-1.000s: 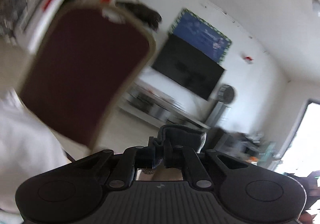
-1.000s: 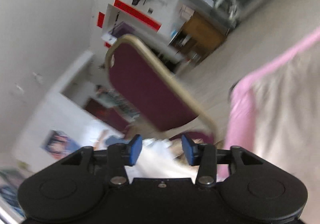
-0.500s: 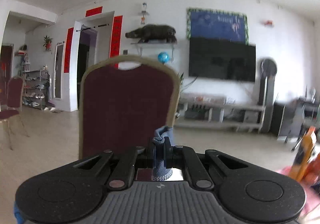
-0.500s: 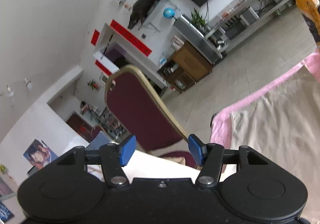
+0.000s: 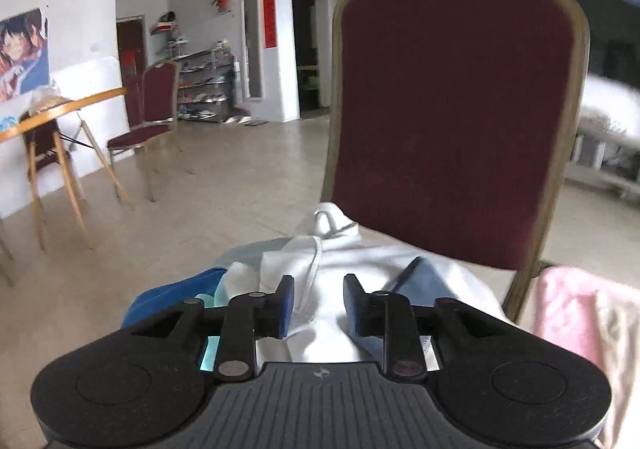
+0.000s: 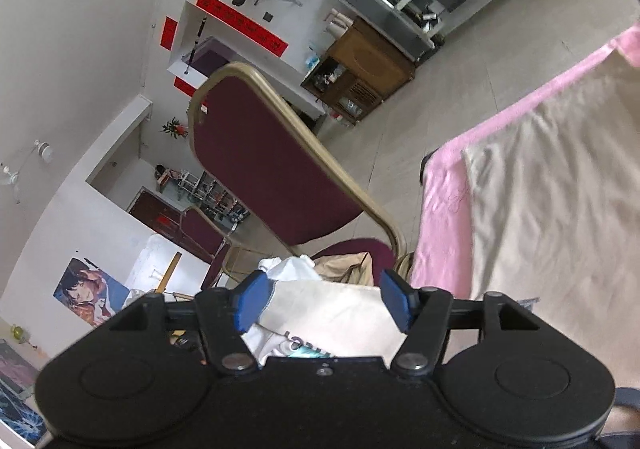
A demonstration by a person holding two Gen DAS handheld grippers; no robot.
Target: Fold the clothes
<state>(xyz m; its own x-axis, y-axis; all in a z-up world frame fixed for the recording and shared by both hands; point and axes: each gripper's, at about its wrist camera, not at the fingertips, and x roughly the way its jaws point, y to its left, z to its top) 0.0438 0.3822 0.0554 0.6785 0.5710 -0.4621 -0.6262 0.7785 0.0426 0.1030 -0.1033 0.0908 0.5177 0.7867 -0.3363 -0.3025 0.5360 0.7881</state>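
A pile of clothes lies on the seat of a maroon chair [image 5: 452, 121]: a white hooded top [image 5: 320, 249] with a drawstring, a blue cloth [image 5: 176, 293] and a pale blue piece [image 5: 424, 281]. My left gripper [image 5: 318, 301] hangs just over the white top, its jaws opening; the pads press on nothing. My right gripper [image 6: 324, 299] is also opening above a white garment with lettering [image 6: 328, 321] on the same chair [image 6: 272, 165]; the cloth shows in the gap, not pinched. A beige cloth [image 6: 552, 201] lies spread on a pink blanket [image 6: 440, 217].
The pink blanket [image 5: 560, 305] borders the chair on the right. A second maroon chair [image 5: 156, 109] and a wooden folding table [image 5: 60, 113] stand at the left. Tiled floor [image 5: 224, 185] lies beyond. A wooden cabinet [image 6: 360, 73] stands by the far wall.
My left gripper was shut on a pinch of bluish cloth; it has let go and swung down over the chair's pile. My right gripper's jaws have widened and the pile now shows between them.
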